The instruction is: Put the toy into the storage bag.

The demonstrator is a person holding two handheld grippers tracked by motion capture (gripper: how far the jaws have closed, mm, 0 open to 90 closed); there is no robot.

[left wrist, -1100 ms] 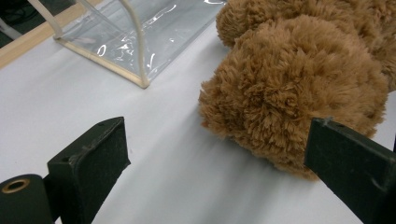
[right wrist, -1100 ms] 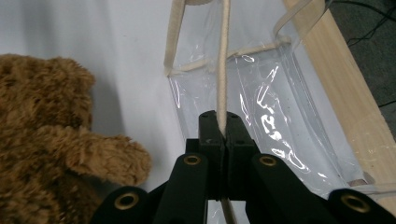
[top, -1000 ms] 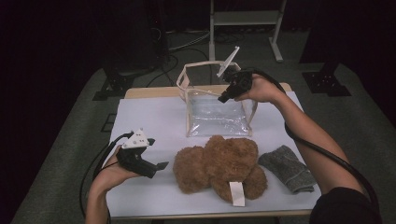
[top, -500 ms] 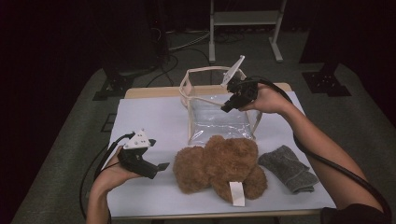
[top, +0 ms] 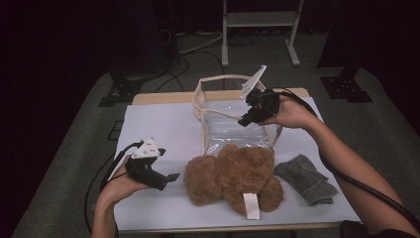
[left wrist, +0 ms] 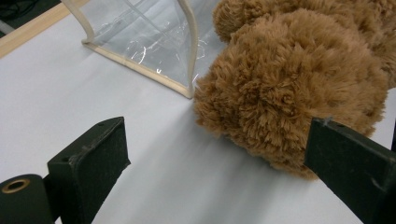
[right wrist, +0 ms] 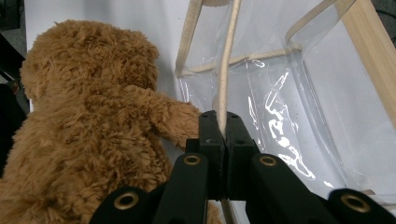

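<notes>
A: Left side first, quick. Left gripper (top: 171, 177) sits low over the white table cover (top: 158, 129), jaws spread apart, nothing between them.

B: Agreed. In the left gripper view the teddy bear (left wrist: 299, 84) is just ahead of the jaws, its brown fur brushing up against the one on that view's right. No clamp on it.

A: Bear lies on the cover just to the right of the left gripper's tips. White tag (top: 251, 206) hangs off its near end.

B: Next, the clear bag (top: 233, 130). Stands behind the bear, touching it, cream trim round the edges, mouth open upward.

A: Right gripper (top: 243, 120) is up at the bag's top right. Jaws pressed together on the cream handle strap (right wrist: 224, 88); right gripper view has the strap running straight up out of the closed pads.

B: Yes, clamped on the strap. From that gripper the bag wall is directly ahead and below, bear off to its left side in its own view.

A: Far right: grey cloth (top: 306, 177) lying flat, just beside the bear, below the right forearm, well apart from either gripper.

B: Done.
</notes>
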